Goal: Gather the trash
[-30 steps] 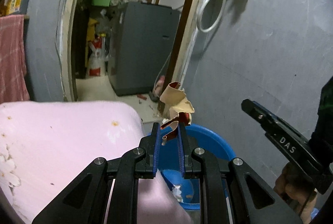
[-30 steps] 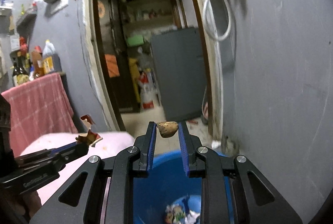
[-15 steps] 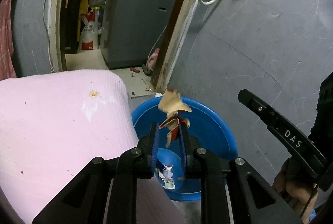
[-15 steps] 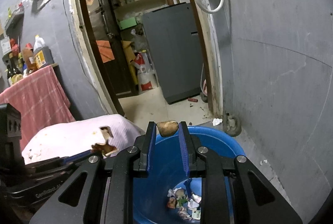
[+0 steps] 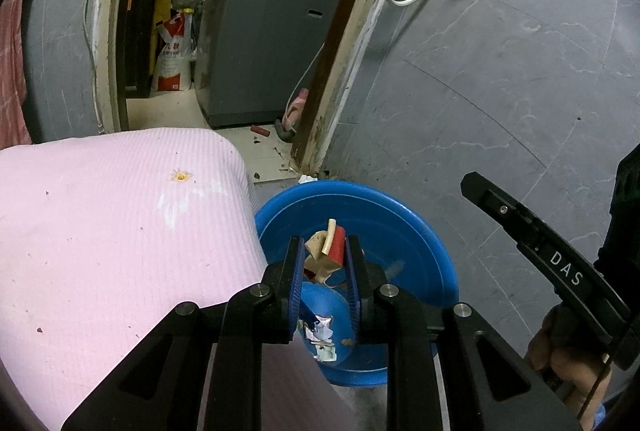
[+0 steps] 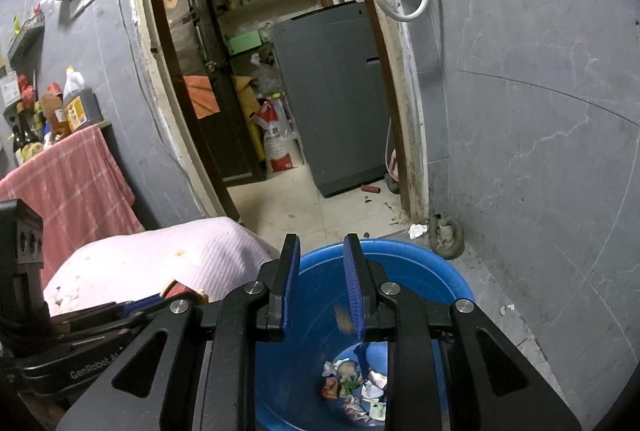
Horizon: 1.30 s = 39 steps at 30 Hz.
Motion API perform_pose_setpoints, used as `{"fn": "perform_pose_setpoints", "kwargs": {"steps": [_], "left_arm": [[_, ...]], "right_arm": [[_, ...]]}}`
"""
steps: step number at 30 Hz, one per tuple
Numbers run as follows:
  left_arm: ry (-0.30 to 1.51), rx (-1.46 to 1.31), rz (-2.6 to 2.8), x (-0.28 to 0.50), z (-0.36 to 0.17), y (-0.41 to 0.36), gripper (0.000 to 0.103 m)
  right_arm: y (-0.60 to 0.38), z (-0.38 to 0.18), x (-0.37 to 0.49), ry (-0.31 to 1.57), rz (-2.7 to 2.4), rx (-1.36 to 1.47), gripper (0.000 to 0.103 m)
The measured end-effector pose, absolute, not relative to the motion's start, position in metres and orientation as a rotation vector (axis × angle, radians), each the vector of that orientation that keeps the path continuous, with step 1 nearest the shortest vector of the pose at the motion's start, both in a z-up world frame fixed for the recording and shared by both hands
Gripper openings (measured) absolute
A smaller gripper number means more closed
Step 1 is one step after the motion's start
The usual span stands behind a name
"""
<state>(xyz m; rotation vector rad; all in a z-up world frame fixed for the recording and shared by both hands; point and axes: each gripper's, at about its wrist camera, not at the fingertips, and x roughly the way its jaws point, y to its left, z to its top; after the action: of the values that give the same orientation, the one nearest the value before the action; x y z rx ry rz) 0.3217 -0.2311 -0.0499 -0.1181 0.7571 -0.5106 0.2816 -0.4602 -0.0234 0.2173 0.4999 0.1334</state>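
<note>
Above the blue bucket [image 6: 420, 263], both grippers tilt down: left jaws hold a wrapper [image 5: 326, 251], right jaws opening, empty.

Blue bucket [image 5: 420, 231] beside the pink ribbed cloth [image 5: 100, 231], red-and-tan wrapper scrap [image 5: 326, 249] between blue-padded black tongs [image 5: 323, 263], grey marbled wall [image 6: 540, 111], red checked towel [image 6: 72, 175] hanging.

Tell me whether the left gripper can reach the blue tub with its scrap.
Probably yes: the left gripper holds the scrap directly over the open blue tub, with nothing between them.
</note>
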Motion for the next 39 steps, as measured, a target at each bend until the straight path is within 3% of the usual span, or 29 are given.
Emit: {"fn": "perform_pose_setpoints", "kwargs": {"steps": [4,7,11,16,18,23,29,30,32,39], "left_arm": [[0.758,-0.127,-0.501,0.320,-0.051,-0.231,0.034],[0.754,-0.136,-0.492,0.320,-0.052,-0.228,0.037],[0.750,-0.159,-0.470,0.320,-0.052,-0.224,0.051],[0.738,-0.207,-0.440,0.320,-0.048,-0.213,0.055],[0.726,-0.222,-0.424,0.318,-0.045,-0.208,0.057],[0.665,-0.232,-0.360,0.311,-0.033,-0.193,0.079],[0.564,-0.190,-0.269,0.299,-0.016,-0.179,0.082],[0.543,-0.188,-0.267,0.296,-0.014,-0.176,0.083],[0.518,-0.197,-0.277,0.290,-0.012,-0.172,0.098],[0.415,-0.195,-0.261,0.270,0.003,-0.162,0.100]], "right_arm": [[-0.460,-0.024,0.282,0.501,0.133,0.220,0.034],[-0.460,-0.026,0.282,0.511,0.128,0.218,0.036],[-0.463,-0.028,0.283,0.513,0.121,0.236,0.049],[-0.466,-0.026,0.280,0.495,0.108,0.243,0.058],[-0.468,-0.025,0.280,0.490,0.100,0.245,0.073],[-0.469,-0.021,0.276,0.470,0.096,0.243,0.083],[-0.467,-0.013,0.265,0.421,0.113,0.235,0.103],[-0.466,-0.012,0.263,0.413,0.115,0.233,0.103],[-0.464,-0.008,0.259,0.398,0.122,0.228,0.103],[-0.456,0.011,0.233,0.304,0.127,0.190,0.103]]}}
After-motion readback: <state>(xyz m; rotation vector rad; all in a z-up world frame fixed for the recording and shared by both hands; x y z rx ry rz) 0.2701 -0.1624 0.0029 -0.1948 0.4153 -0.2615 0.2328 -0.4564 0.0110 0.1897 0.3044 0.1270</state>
